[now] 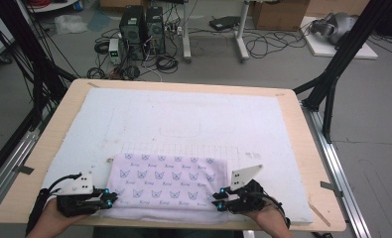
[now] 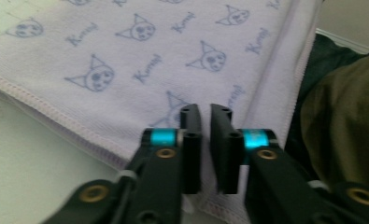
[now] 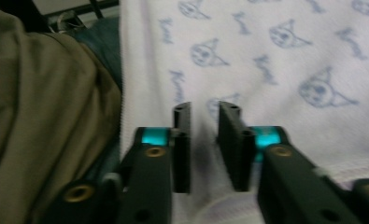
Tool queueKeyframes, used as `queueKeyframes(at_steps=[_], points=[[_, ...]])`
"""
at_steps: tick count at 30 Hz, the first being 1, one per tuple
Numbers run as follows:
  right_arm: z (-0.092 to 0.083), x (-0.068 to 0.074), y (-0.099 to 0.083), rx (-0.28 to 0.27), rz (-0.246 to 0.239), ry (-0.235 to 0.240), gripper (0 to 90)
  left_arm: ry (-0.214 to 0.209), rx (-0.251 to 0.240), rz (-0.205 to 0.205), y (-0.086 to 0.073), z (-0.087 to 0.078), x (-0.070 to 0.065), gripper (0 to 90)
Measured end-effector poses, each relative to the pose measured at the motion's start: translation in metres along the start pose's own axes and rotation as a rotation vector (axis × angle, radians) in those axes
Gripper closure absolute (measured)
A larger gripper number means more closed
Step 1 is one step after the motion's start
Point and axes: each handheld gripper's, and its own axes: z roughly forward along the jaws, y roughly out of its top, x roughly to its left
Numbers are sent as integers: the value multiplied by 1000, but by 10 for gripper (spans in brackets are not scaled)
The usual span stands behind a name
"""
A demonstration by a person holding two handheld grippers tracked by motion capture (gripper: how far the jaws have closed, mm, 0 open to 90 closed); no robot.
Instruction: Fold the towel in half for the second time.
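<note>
Working the folded towel (image 1: 166,184) at the table's (image 1: 302,129) near edge, we set the left gripper (image 1: 110,198) and right gripper (image 1: 218,198) at its near corners, jaws narrowed over the hem, likely for lifting and folding.

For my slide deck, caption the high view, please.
Two hand-held grippers, left gripper and right gripper, at the near corners of a folded printed towel.
</note>
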Motion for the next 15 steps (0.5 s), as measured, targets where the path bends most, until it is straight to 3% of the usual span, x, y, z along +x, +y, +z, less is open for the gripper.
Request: queueKeyframes(at_steps=[2, 5, 8, 12, 15], points=[[2, 5, -1, -3, -7, -3, 579, -1, 21, 1, -2, 5, -1, 673], [7, 4, -5, 13, -3, -12, 544, 7, 25, 12, -2, 11, -2, 673], [10, 4, -7, 47, -18, -37, 608, 20, 26, 11, -1, 11, 0, 779], [9, 3, -7, 65, -38, -41, 838, 35, 27, 25, 0, 8, -2, 857], [3, 2, -4, 46, -38, -32, 852, 46, 0, 26, 4, -1, -3, 863]])
